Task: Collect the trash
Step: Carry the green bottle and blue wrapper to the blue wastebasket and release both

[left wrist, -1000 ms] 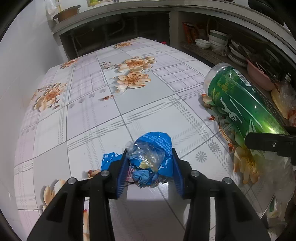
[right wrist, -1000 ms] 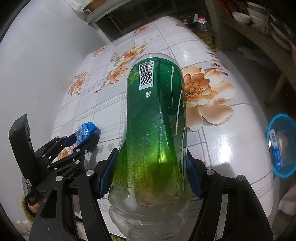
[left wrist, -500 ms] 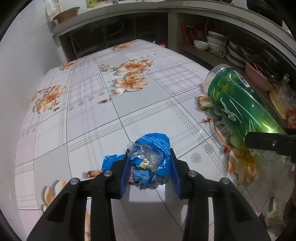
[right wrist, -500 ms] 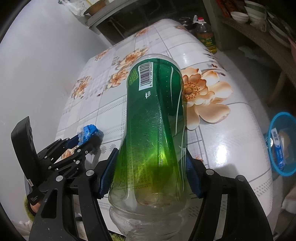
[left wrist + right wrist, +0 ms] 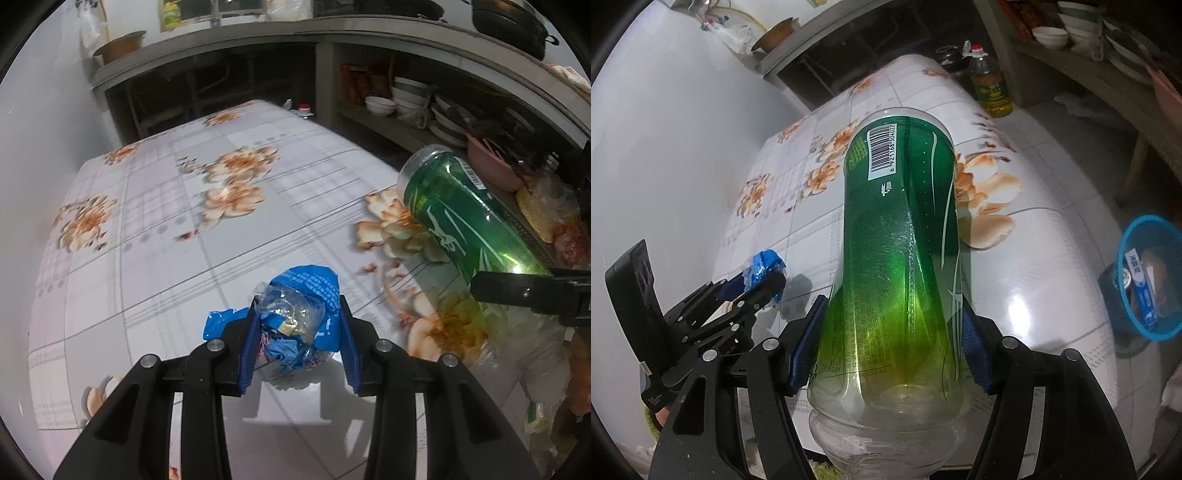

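Overhead, crumpled blue wrapper (image 5: 299, 321) pinched in left gripper (image 5: 298, 345) fingers, green bottle (image 5: 897, 236) clamped in right gripper (image 5: 890, 343)

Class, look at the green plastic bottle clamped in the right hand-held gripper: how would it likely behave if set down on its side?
The green bottle looks empty, so it is probably light. Its round body would likely roll on the glossy tablecloth. The thin clear walls may dent under the right hand-held gripper.
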Action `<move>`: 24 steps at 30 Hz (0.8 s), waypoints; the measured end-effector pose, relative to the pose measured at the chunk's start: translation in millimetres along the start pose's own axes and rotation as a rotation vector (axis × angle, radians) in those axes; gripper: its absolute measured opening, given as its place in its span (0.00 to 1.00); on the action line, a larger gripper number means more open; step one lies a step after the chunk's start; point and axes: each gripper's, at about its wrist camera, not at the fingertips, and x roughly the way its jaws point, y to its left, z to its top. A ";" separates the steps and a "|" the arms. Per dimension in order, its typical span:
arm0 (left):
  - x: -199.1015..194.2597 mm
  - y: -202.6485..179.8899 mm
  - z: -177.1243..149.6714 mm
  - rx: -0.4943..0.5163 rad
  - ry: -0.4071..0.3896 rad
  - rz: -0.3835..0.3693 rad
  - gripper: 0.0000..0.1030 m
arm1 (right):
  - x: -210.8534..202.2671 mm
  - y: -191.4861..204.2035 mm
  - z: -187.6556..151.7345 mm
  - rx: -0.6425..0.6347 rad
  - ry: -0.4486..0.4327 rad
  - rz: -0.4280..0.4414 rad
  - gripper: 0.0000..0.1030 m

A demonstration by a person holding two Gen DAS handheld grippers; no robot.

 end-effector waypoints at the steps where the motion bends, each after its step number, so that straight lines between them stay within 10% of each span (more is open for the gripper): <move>1: -0.8 -2.8 1.8 0.004 -0.003 -0.007 0.36 | -3.1 -3.2 -0.3 0.008 -0.006 0.001 0.61; 24: -14.8 -99.2 35.1 0.154 -0.048 -0.154 0.36 | -73.4 -70.5 -21.8 0.160 -0.125 -0.006 0.61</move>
